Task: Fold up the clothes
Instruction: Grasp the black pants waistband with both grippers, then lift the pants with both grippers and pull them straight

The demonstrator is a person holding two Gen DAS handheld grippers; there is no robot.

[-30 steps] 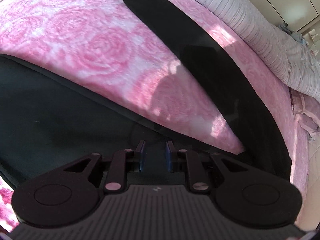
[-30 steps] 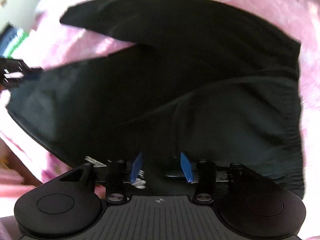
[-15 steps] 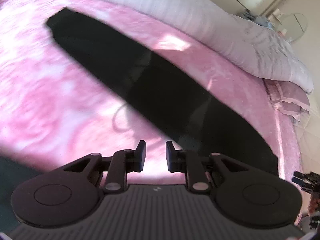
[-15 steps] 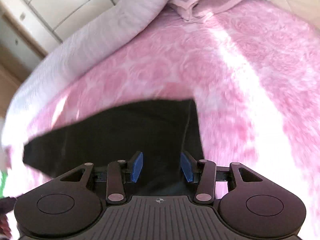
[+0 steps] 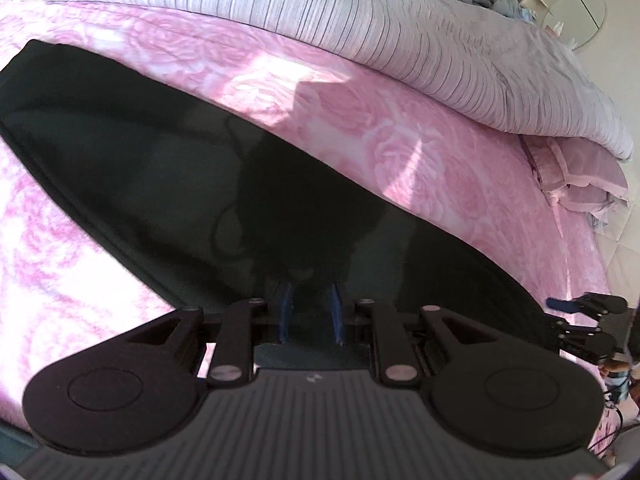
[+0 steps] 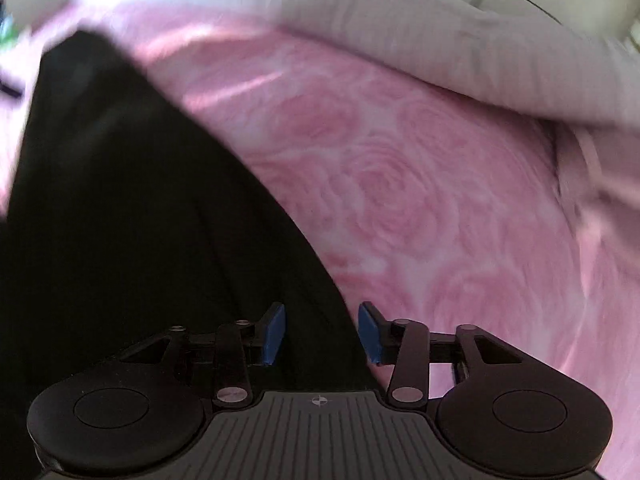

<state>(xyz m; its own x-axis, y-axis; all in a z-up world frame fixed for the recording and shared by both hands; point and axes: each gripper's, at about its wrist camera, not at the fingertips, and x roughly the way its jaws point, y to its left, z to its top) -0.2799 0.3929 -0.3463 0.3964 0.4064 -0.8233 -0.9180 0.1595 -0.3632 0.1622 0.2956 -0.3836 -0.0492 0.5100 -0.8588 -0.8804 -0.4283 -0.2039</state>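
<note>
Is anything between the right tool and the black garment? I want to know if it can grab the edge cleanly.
Nothing visible is in the way. The right tool is closing with the edge of the black garment already between its pads; only the pink blanket lies beside it.

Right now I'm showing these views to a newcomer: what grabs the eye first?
A long black garment lies slantwise across the pink rose-patterned blanket, with a striped pale duvet bunched behind it. Up close, the right gripper is closing its blue pads over the garment's edge, while the left gripper hovers over the dark cloth.
</note>
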